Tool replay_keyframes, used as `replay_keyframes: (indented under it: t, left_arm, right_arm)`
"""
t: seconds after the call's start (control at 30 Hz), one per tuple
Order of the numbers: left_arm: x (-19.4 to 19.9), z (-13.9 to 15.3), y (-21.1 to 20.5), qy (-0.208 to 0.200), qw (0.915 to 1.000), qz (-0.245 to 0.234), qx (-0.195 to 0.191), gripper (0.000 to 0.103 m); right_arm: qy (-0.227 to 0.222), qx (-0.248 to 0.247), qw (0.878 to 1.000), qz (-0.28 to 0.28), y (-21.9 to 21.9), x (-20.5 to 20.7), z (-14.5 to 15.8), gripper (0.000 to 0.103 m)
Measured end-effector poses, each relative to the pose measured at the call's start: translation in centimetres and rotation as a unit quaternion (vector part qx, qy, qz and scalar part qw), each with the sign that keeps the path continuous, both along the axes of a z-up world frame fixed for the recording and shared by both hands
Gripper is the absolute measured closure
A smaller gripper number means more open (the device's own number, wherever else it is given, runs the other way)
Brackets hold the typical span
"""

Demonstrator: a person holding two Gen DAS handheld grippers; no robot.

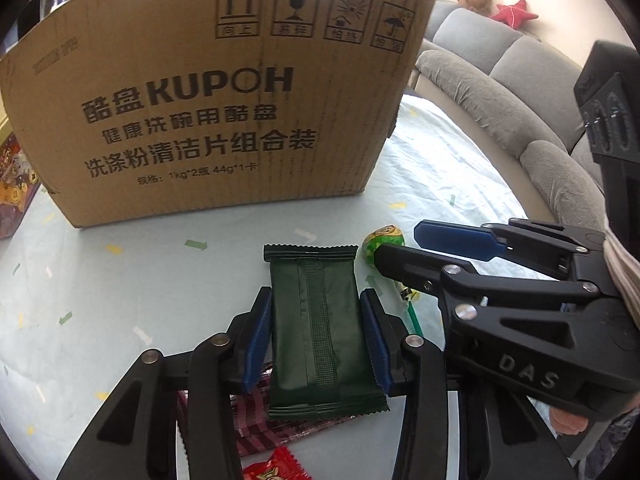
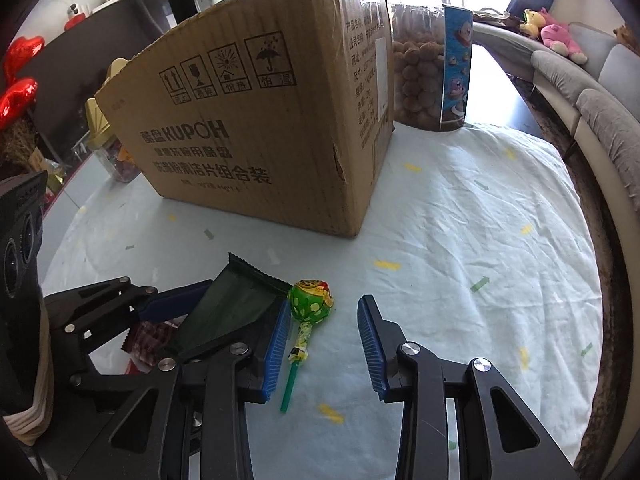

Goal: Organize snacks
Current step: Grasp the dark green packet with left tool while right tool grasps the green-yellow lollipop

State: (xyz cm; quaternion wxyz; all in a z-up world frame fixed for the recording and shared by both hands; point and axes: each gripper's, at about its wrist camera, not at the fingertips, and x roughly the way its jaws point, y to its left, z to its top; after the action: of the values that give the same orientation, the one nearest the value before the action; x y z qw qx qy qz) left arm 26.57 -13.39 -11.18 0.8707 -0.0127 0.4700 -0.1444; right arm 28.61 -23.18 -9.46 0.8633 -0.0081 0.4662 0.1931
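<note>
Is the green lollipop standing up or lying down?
Lying down. The lollipop lies flat on the white tablecloth, stick toward the camera, between the right gripper's open fingers.

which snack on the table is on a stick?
The green-wrapped lollipop, lying between the right gripper's fingers. The dark green packet and the red striped wrapper beneath it are flat pouches.

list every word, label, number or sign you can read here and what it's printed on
"酷盘KUPOH": front of the cardboard box
"健康洗碗用酷盘": box front, second line
"洗涤粉清洁片组合装": box front, third line
"1kg*2瓶 44g*1卡": box front, small line; the two characters before it are blurred
"向上", "易碎", "怕热", "怕湿": under the four handling signs (arrows, glass, sun, umbrella) on the box
"DAS": right gripper body
Box side panel, lollipop wrapper, red packet: too small or blurred to read
Green packet: no text showing
</note>
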Motion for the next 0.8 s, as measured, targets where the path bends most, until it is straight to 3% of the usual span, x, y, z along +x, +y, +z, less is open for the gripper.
replay_keyframes:
  t: [0.3, 0.53, 0.8]
  left_arm:
    - [-0.7, 1.4, 3.3, -0.011, 0.9995, 0.026, -0.01, 0.06]
    - [-0.9, 3.1, 4.8, -0.032, 0.9989, 0.034, -0.011, 0.06]
    - [-2.2, 4.7, 6.2, -0.049, 0.9981, 0.031, -0.02, 0.06]
  right_arm:
    - [0.009, -0.007, 1.0, 0.002, 0.9, 0.7, -0.8, 0.076]
    - [0.007, -0.011, 1.0, -0.006, 1.2, 0.5, -0.8, 0.077]
    - [-0.019, -0.006, 1.0, -0.017, 1.3, -1.3, 1.5, 0.077]
